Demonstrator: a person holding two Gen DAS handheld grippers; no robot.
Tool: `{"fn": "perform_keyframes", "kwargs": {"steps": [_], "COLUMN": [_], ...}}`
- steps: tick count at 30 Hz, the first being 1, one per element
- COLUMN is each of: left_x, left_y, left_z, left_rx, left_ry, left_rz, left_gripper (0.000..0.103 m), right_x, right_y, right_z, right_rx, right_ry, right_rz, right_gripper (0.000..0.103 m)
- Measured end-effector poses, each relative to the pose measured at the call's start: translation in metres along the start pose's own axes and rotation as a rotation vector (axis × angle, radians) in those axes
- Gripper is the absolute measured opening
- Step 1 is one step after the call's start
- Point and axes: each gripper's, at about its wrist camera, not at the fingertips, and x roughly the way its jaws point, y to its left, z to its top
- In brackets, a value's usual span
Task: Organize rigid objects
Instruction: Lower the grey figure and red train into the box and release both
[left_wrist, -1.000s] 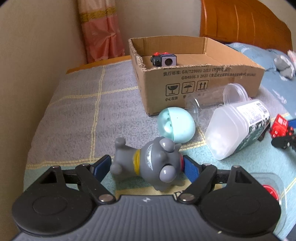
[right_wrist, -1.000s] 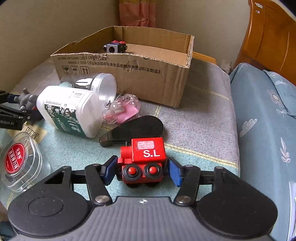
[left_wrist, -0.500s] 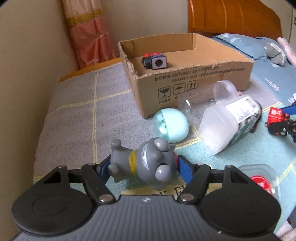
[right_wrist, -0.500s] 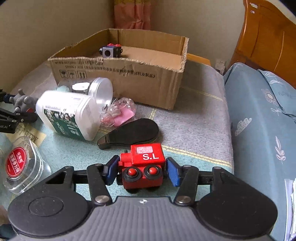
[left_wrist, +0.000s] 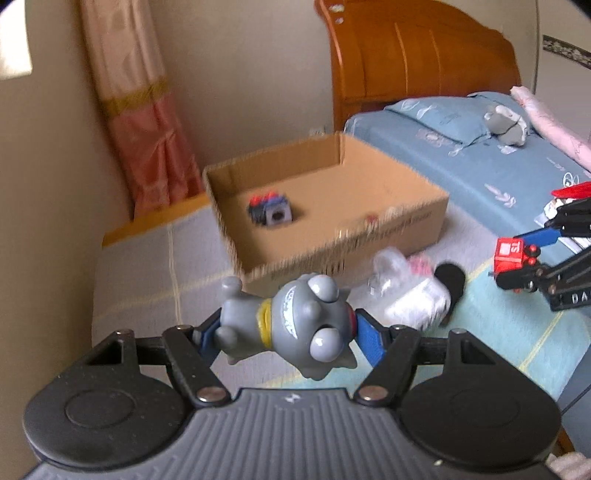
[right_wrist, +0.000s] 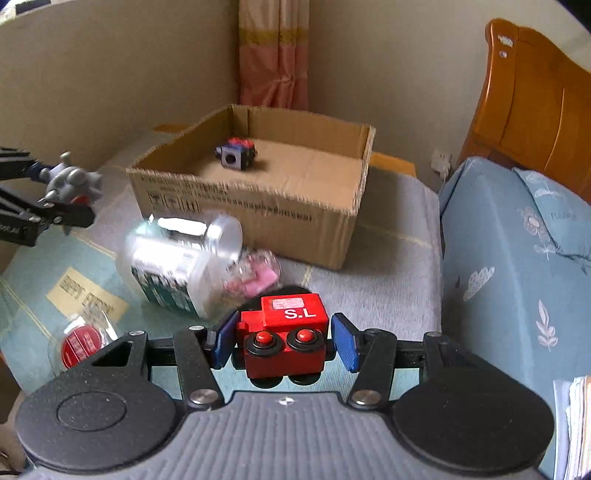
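My left gripper (left_wrist: 286, 332) is shut on a grey toy figure (left_wrist: 295, 328) and holds it in the air, short of the open cardboard box (left_wrist: 369, 236). My right gripper (right_wrist: 282, 341) is shut on a red toy train marked S.L (right_wrist: 284, 332), also lifted. Each gripper shows in the other's view: the train (left_wrist: 511, 258) at the right, the grey figure (right_wrist: 72, 182) at the left. A small grey and red cube toy (right_wrist: 236, 155) lies inside the box (right_wrist: 258, 210).
A white lidded jar (right_wrist: 177, 258) lies on its side in front of the box, with a clear pouch of pink items (right_wrist: 255, 275) and a black oval piece (left_wrist: 448, 280). A clear case with a red label (right_wrist: 79, 343) lies near left. A wooden headboard (right_wrist: 535, 110) stands right.
Both grippers have risen from the bed with their toys held and moved towards the box. The views now look down into the box from higher up.
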Motion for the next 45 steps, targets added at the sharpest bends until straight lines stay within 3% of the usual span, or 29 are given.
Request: {"fn": "perform_keyframes", "kwargs": {"steps": [5,15,17,19,27,32,39,45], "left_x": [0.009,0.055,0.062,0.068,0.051,0.035,0.017,0.007], "left_y": [0.000,0.005,0.006,0.007,0.008,0.016,0.031,0.045], "left_z": [0.036,0.078,0.075,0.071,0.043,0.021,-0.005,-0.017], "left_rx": [0.055,0.022,0.008,-0.011,-0.036,-0.123,-0.219,-0.270], "left_ry": [-0.061,-0.074,-0.076,-0.068,-0.053,-0.027,-0.021,-0.034], "left_rz": [0.025,0.052,0.054,0.058,0.061,0.077,0.162,0.181], "left_gripper": [0.071,0.074,0.078,0.100,0.100,0.100,0.100,0.100], "right_x": [-0.007,-0.010,-0.008,-0.006,-0.001,0.007,0.027,0.058], "right_y": [0.000,0.004,0.004,0.002,0.000,-0.004,-0.012,-0.015], "right_z": [0.017,0.048,0.051,0.055,0.071,0.085,0.119,0.147], "right_rx": [-0.016,-0.046,-0.052,-0.045,-0.043,-0.029,-0.022,-0.052], "right_ry": [-0.041,-0.090,-0.090,-0.092,-0.089,-0.072,-0.048,-0.019], "right_rz": [-0.021,-0.036,-0.041,-0.043,-0.028,-0.012,0.007,-0.014], "right_gripper": [0.060,0.060,0.060,0.060,0.060,0.060,0.060,0.060]}}
